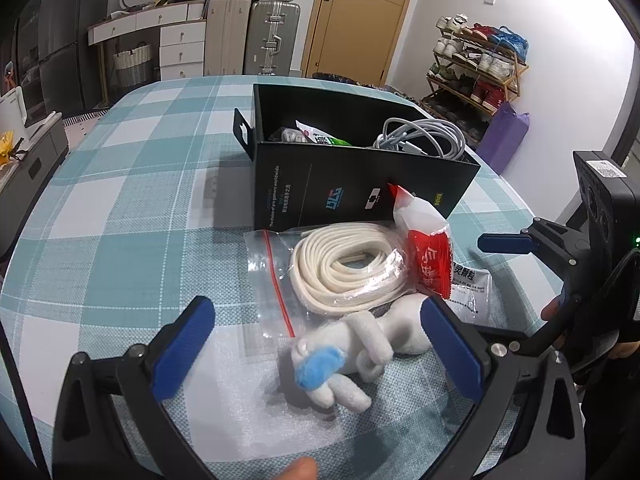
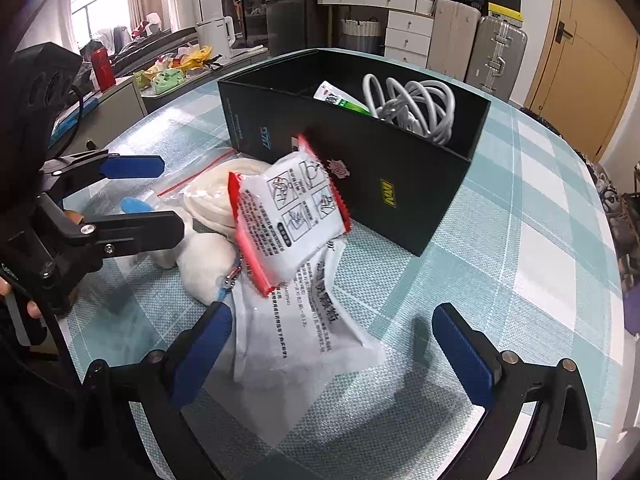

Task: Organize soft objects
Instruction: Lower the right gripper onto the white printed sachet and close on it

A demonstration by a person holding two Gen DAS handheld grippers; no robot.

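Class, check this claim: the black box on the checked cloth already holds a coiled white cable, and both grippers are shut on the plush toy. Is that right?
Not quite. The black box does hold the coiled white cable, but neither gripper is shut: the left wrist view shows the left gripper open around the plush toy, and the right gripper is open over a white sachet.

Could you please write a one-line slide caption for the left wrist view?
Open left gripper poised around a white plush toy beside bagged cord and a black box.

Fluffy plush toy (image 1: 352, 354), matt cardboard box (image 1: 360, 184)
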